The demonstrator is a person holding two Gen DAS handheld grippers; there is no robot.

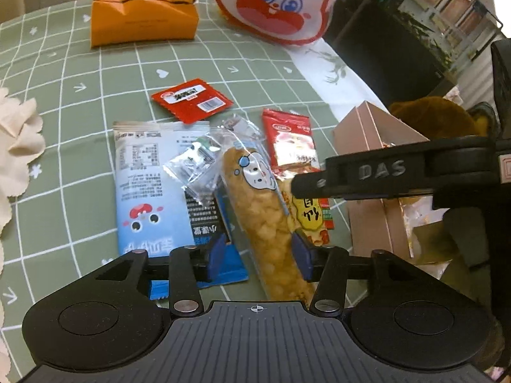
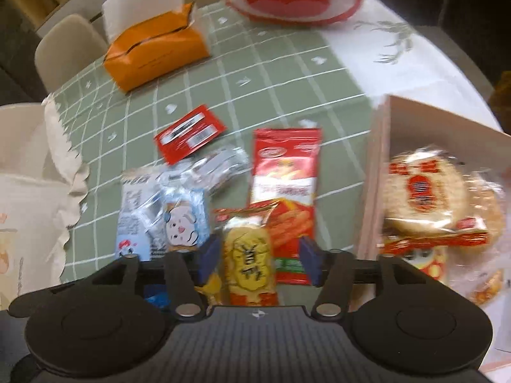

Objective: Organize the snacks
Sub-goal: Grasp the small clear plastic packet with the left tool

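Several snack packets lie heaped on the green checked tablecloth. My left gripper is open, its blue pads on either side of a long puffed-corn bar that rests on the heap. A light blue packet, a clear wrapper and a small red packet lie to the left of the bar. My right gripper is open around a yellow packet, with gaps on both sides. A red stick-snack packet lies just beyond it. The pink box at the right holds rice crackers.
An orange tissue pack and a rabbit-face bag stand at the far side. The right gripper's black side crosses the left wrist view above the box. Cream scalloped cloth hangs at the left, and a chair stands behind.
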